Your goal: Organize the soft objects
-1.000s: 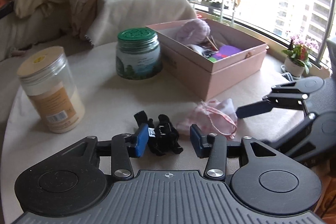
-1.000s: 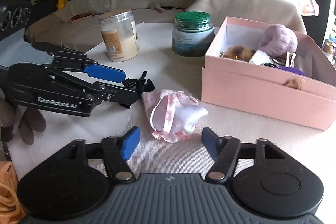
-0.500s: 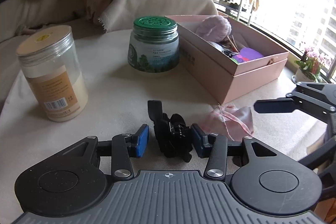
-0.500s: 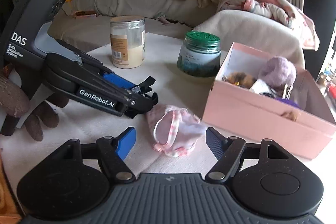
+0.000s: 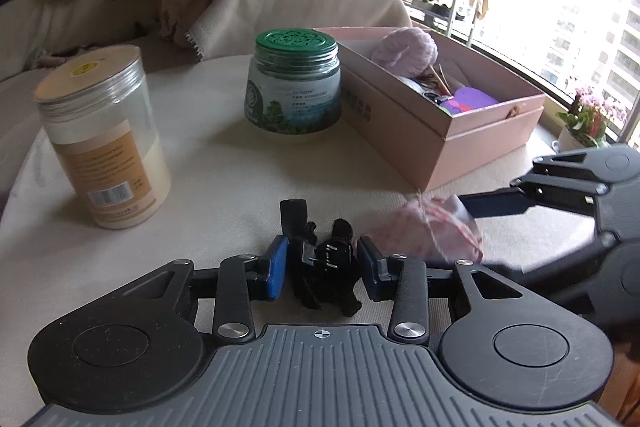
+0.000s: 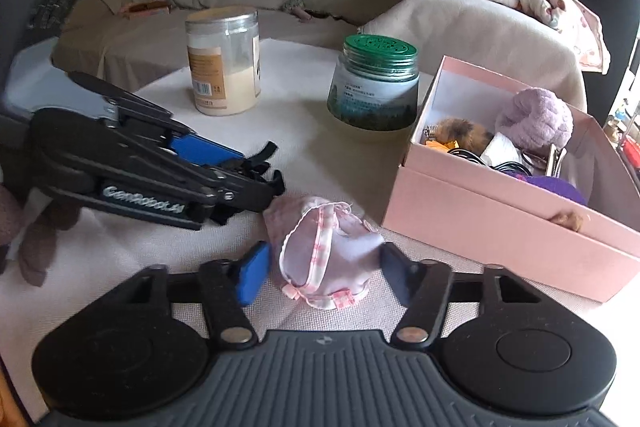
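Note:
A black strap bundle (image 5: 324, 267) lies on the cloth-covered table (image 5: 224, 187) between the fingers of my left gripper (image 5: 323, 265). Its jaws are closing and both blue pads touch the bundle. In the right wrist view the left gripper (image 6: 256, 183) reaches in from the left over the same strap (image 6: 268, 151). A pink-and-white drawstring pouch (image 6: 328, 259) sits between the fingers of my right gripper (image 6: 324, 275). Those jaws are closing too, with a thin gap still showing at the left pad. In the left wrist view the pouch (image 5: 432, 227) is blurred beside a right finger (image 5: 496, 205).
An open pink box (image 6: 480, 211) holding a purple fluffy item (image 6: 536, 115) stands right of the pouch. A green-lidded jar (image 6: 374, 87) and a clear jar of pale powder (image 6: 224, 67) stand behind. A gloved hand (image 6: 36, 239) holds the left tool. A sofa with blankets lies beyond.
The left jaws narrowed onto the black strap bundle. The right gripper moved forward so the pouch sits between its fingers, and its jaws narrowed around it.

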### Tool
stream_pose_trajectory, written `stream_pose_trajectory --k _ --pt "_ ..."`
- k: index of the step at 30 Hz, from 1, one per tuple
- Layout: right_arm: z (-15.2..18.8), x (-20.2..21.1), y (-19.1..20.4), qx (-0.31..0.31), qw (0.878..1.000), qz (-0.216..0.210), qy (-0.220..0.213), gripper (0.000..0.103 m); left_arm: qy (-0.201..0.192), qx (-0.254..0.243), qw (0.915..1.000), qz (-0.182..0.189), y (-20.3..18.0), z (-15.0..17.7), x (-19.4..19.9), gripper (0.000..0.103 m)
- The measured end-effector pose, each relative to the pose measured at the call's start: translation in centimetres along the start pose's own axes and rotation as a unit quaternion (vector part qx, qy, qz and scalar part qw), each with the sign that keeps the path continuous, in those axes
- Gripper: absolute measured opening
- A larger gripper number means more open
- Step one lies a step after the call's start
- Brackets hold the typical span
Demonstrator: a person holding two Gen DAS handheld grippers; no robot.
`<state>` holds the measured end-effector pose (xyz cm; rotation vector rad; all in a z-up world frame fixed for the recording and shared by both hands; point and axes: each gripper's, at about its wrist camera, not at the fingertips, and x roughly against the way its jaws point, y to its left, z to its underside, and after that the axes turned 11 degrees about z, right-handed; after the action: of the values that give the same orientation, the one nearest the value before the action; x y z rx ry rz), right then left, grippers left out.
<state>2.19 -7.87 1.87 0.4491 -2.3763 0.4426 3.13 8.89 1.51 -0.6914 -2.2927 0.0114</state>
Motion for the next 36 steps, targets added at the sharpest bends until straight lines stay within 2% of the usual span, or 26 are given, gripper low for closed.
stream_pose_trajectory --k 2,5,9,13,16,19,21,23,27,30,32,34,36 --pt "-0.3 0.0 0.2 -0.001 1.0 -0.005 0.008 0.033 0.0 -0.004 1.0 -0.004 0.2 0.5 0.6 0.041" --pt "-1.0 0.4 0.3 0.003 1.0 -0.018 0.017 0.013 -0.002 0.005 1.0 -0.007 0.9 1.1 1.8 0.04" --pt "-2.2 1.7 0.2 -0.008 0.999 -0.051 0.005 0.011 -0.036 0.022 0.999 -0.012 1.9 1.1 4.2 0.04" --pt "-4.8 4.2 -0.3 -0.004 0.997 -0.056 -0.044 0.011 -0.097 0.015 0.9951 -0.008 2.2 -1.5 7.6 0.039" --pt "-7.3 6.5 -1.6 -0.001 0.995 -0.04 -0.091 0.011 -0.147 -0.023 0.9885 -0.03 1.9 -5.6 10.3 0.039" --pt "-9.4 8.6 -3.7 -0.006 0.991 -0.017 -0.132 0.011 -0.19 -0.046 0.98 -0.036 2.0 -10.2 11.9 0.039" --pt "-10.5 9.8 -5.6 -0.013 0.988 0.008 -0.156 0.011 -0.208 -0.054 0.9759 -0.038 2.0 -13.4 11.9 0.039" --pt "-11.4 10.6 -7.7 -0.024 0.984 0.038 -0.17 0.011 -0.215 -0.049 0.9751 -0.024 2.2 -16.4 11.0 0.039" --pt "-11.8 10.9 -11.8 -0.042 0.979 0.1 -0.172 0.011 -0.199 -0.024 0.9785 0.049 1.6 -21.3 7.5 0.04" --pt "-10.8 10.0 -14.2 -0.051 0.978 0.13 -0.156 0.011 -0.17 -0.019 0.9788 0.112 -0.5 -23.4 3.8 0.04" --pt "-10.1 8.8 -15.6 -0.063 0.979 0.134 -0.137 0.011 -0.141 -0.01 0.9776 0.156 -2.0 -24.0 0.7 0.041" --pt "-8.9 7.5 -16.6 -0.075 0.982 0.122 -0.12 0.012 -0.091 0.013 0.9792 0.181 -3.0 -23.9 -2.9 0.042" --pt "-7.6 6.1 -17.3 -0.087 0.987 0.094 -0.101 0.027 -0.041 0.031 0.9826 0.178 -3.6 -23.1 -6.1 0.042"
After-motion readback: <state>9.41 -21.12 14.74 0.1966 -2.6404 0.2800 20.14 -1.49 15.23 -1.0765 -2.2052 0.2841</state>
